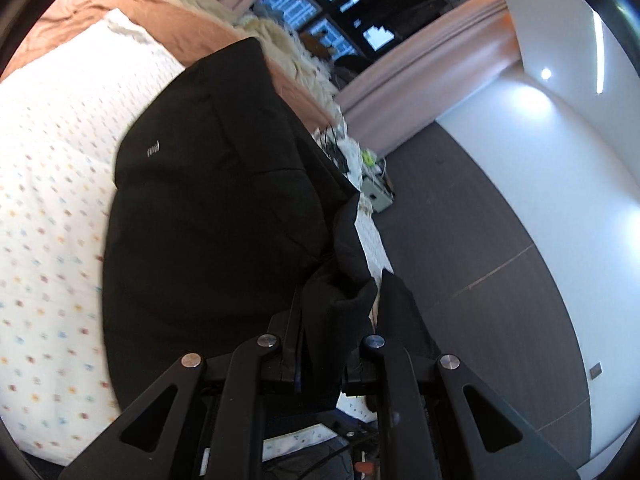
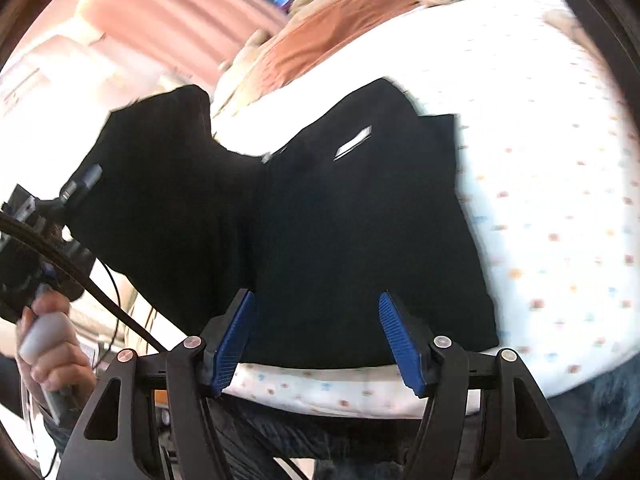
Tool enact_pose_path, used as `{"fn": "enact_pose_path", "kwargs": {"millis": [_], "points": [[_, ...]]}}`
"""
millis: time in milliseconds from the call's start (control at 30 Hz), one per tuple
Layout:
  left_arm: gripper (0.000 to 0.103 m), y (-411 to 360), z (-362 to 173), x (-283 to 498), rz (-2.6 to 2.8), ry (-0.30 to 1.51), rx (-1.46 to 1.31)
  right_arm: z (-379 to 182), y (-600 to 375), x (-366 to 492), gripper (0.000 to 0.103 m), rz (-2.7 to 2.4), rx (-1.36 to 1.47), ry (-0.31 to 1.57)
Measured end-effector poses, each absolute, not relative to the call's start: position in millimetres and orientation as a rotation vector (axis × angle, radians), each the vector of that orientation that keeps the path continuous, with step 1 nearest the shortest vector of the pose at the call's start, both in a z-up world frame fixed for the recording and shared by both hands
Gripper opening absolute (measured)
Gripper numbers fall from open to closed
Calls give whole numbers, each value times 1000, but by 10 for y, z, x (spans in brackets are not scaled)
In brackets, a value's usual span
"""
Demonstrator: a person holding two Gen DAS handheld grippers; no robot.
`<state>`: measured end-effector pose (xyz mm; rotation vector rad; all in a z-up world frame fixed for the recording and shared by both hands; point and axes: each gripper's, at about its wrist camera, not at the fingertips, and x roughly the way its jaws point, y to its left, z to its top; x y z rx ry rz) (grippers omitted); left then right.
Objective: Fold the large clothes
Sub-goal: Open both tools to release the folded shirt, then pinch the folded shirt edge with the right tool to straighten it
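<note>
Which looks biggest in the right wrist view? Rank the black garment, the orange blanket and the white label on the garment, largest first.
1. black garment, filling the middle of the view.
2. orange blanket; it lies farther back, so its true size is unsure.
3. white label, a small strip on the garment.

White bedsheet with small coloured dots covers the mattress. A terracotta blanket lies across its far end, with a cream fluffy throw beside it. Pink curtains flank a dark window. Grey floor meets a white wall. A small box sits among cables near the bed.
</note>
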<state>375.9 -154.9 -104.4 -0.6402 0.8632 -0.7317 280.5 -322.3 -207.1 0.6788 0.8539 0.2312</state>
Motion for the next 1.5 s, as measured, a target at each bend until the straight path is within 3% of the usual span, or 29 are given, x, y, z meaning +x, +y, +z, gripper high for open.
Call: {"fn": "enact_pose_path", "kwargs": {"millis": [267, 400, 433, 500, 567, 600, 833, 1100, 1133, 1267, 1367, 1500], "points": [[14, -2301, -1555, 3757, -793, 1062, -614, -2270, -3448, 2697, 63, 132, 743, 831], [26, -2550, -1878, 3735, -793, 1216, -607, -2223, -3583, 2477, 64, 112, 755, 820], [30, -2557, -1916, 3725, -796, 1230, -612, -2207, -3606, 2429, 68, 108, 755, 817], [58, -2522, -1924, 3702, -832, 1236, -647, -2091, -3635, 2330, 77, 110, 755, 803], [79, -2433, -1860, 3679, -851, 1215, -683, -1912, -3668, 2094, 77, 114, 760, 786], [83, -2381, -1807, 3666, -846, 1195, -684, -1729, -3677, 1899, 77, 117, 764, 779], [83, -1840, -1531, 3630, -764, 1086, -647, -1359, -3578, 1756, 77, 186, 770, 728], [83, -1154, -1568, 3469, -583, 1025, -549, -1322, -3357, 1959, 77, 204, 731, 749], [83, -1077, -1590, 3462, -569, 1028, -537, -1333, -3347, 1989, 76, 194, 726, 751], [83, -973, -1703, 3468, -529, 1042, -527, -1380, -3324, 2122, 35, 168, 703, 777], [83, -1045, -1832, 3515, -495, 1065, -512, -1402, -3313, 2118, 17, 188, 711, 783], [83, -1040, -1949, 3569, -449, 1083, -496, -1367, -3311, 1996, 10, 206, 683, 750]]}}
